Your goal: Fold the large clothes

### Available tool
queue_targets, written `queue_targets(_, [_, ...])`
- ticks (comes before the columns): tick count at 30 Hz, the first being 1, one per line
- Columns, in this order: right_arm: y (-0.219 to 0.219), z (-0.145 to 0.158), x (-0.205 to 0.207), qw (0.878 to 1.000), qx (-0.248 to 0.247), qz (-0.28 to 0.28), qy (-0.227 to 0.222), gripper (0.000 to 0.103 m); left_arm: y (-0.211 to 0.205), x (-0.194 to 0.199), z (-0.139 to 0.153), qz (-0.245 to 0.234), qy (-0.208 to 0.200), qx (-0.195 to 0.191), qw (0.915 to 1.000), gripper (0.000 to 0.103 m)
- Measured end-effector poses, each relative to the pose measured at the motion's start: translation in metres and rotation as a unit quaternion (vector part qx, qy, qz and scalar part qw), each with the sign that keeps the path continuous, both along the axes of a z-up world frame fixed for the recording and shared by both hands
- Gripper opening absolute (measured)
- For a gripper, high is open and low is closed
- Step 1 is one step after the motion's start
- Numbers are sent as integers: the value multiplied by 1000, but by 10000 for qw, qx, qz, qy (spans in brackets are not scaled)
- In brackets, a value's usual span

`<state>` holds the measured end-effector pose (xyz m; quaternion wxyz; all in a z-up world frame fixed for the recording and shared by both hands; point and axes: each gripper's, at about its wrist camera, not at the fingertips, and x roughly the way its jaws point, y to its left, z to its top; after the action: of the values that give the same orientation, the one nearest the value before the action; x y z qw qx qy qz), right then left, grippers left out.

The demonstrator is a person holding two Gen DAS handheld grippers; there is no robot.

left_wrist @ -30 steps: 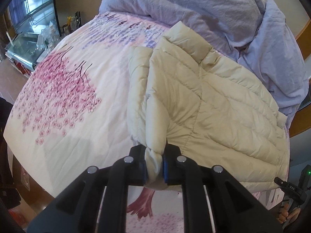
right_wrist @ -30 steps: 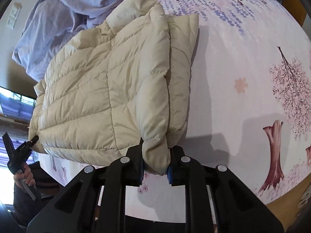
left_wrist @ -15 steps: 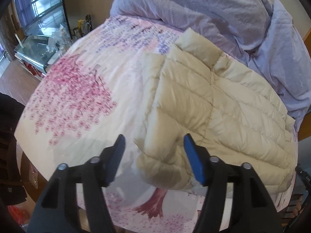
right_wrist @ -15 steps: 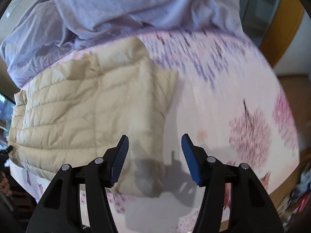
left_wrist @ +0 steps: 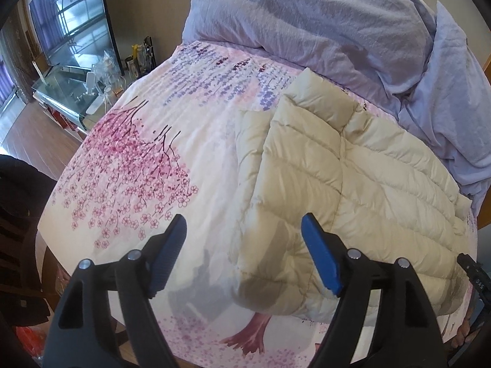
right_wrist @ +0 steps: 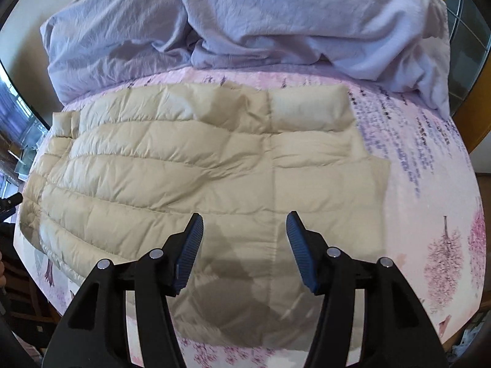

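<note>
A cream quilted puffer jacket [left_wrist: 353, 190] lies folded on the flowered bedspread [left_wrist: 190, 141]. In the left wrist view my left gripper [left_wrist: 244, 227] hovers over the jacket's near left corner, its jaws still opening and its blue pads clear of the fabric. The right wrist view shows the same jacket [right_wrist: 190, 168] spread flat across the bedspread [right_wrist: 429, 184]. My right gripper [right_wrist: 245, 222] hangs open above the jacket's near edge, nothing between its pads.
A rumpled lavender duvet [left_wrist: 322, 24] is heaped at the head of the bed, also seen as the duvet [right_wrist: 245, 21] behind the jacket. A glass cabinet [left_wrist: 73, 92] with small items stands left of the bed. A wooden bed frame [right_wrist: 469, 92] runs along the right.
Both grippers were shut on the jacket's near corners a second ago; they have let go and opened. The right one has lifted and swung to face the jacket squarely.
</note>
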<state>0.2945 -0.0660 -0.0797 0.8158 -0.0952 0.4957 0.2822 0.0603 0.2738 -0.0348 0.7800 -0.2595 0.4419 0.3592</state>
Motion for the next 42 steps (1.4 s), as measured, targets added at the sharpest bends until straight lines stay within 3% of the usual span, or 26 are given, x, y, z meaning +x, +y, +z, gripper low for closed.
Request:
queue_targets(8, [8,-16,-1,9999,-61,-112,104,59,3,5,2,-49,49,167,9998,77])
queue_targets(19, [25,-44,-5,9992,-356,-176,68,63,21,20,-7,-75,98,60,9999,77])
queue_targets(42, [25,-47,0,9990,-418,-148,47,64,54,42,-75,-124,-105,-1334,9909,79])
